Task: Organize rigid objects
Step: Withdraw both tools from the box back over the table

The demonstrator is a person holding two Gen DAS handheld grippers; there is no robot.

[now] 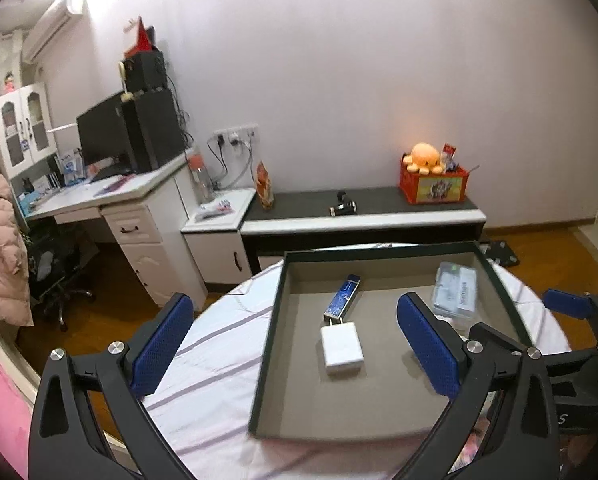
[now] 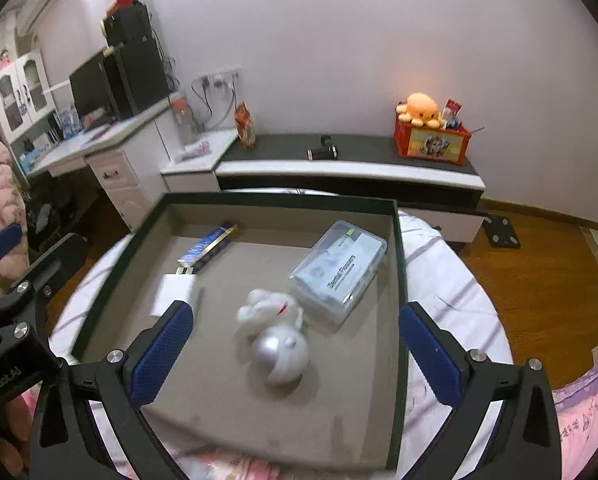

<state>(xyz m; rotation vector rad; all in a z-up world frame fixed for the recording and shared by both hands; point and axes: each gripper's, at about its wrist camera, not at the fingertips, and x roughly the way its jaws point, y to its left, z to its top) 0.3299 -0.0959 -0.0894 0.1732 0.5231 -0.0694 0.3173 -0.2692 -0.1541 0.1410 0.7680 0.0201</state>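
A dark-rimmed tray [image 1: 379,250] [image 2: 279,197] with a grey floor sits on a round table under a white cloth [image 1: 219,340]. Inside it lie a slim blue box [image 1: 343,294] [image 2: 209,248], a white charger plug [image 1: 342,347] [image 2: 175,288] and a clear plastic box of flossers [image 1: 457,292] [image 2: 339,270]. A white and silver figurine [image 2: 275,332] also lies there, on its side. My left gripper [image 1: 294,300] hangs open above the tray's near left part, holding nothing. Over the figurine my right gripper [image 2: 295,312] is open and clear of it.
A low black-and-white cabinet [image 1: 359,216] runs along the far wall with a red crate and orange plush [image 1: 433,184] on it. To the left are a white desk with a monitor [image 1: 111,136] and an office chair [image 1: 55,272]. Pink fabric [image 2: 587,412] lies near right.
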